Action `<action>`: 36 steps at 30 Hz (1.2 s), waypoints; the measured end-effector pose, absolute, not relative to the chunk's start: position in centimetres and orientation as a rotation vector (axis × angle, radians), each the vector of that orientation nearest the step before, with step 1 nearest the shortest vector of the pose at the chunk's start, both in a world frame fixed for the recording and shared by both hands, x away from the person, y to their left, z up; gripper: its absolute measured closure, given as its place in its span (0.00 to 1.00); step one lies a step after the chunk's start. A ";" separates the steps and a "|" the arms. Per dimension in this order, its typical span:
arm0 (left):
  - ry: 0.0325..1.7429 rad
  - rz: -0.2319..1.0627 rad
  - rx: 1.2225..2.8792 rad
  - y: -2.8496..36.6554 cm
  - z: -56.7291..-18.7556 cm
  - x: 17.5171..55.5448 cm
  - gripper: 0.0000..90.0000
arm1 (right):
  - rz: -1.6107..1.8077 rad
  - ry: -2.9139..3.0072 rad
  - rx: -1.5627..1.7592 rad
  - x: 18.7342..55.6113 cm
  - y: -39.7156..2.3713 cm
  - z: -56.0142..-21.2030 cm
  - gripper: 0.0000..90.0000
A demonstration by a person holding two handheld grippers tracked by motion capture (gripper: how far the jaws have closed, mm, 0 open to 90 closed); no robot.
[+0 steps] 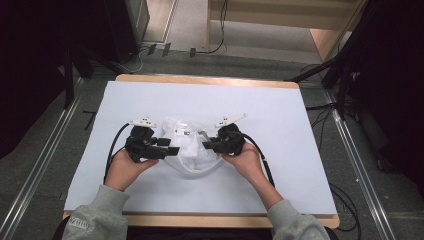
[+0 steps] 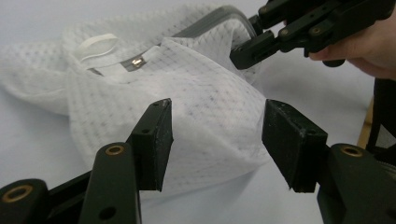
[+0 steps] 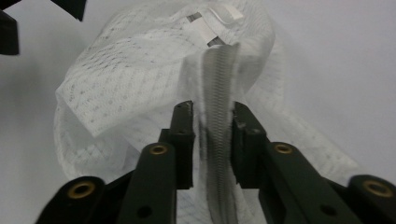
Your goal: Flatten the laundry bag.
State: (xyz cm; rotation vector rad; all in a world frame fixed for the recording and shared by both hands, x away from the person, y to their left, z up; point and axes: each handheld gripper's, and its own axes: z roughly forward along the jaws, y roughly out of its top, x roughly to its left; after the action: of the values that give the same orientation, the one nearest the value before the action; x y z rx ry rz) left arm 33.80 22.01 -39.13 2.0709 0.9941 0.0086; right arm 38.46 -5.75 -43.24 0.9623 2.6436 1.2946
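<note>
A white mesh laundry bag (image 1: 192, 150) lies crumpled at the middle of the white table top (image 1: 260, 105). My left gripper (image 1: 172, 150) is at the bag's left side. Its jaws (image 2: 217, 126) stand wide apart, with a fold of the bag (image 2: 205, 93) between them and untouched by the pads. My right gripper (image 1: 207, 145) is at the bag's right side. Its jaws (image 3: 212, 112) stand narrowly apart around the bag's grey zipper strip (image 3: 217, 88), which rises loose and blurred between them. A white loop tab (image 2: 95, 45) and a small metal zipper pull (image 2: 137, 61) sit on the bag's top.
The white table top has a wooden rim (image 1: 205, 79). Metal floor rails (image 1: 45, 150) run along both sides of the table. Black cables (image 1: 114, 145) trail from both grippers. Dark stands and cables (image 1: 345, 65) are at the back right.
</note>
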 end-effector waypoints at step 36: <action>1.067 -0.081 2.061 20.7 -42.8 37.3 1.00 | 1.187 2.602 1.128 36.0 -11.5 -45.7 0.62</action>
State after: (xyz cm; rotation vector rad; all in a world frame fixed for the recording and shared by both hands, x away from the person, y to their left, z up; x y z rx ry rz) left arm 37.30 20.71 -42.79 2.0609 1.0671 -0.0807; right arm 36.03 -11.49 -45.66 1.1278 2.6017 1.1866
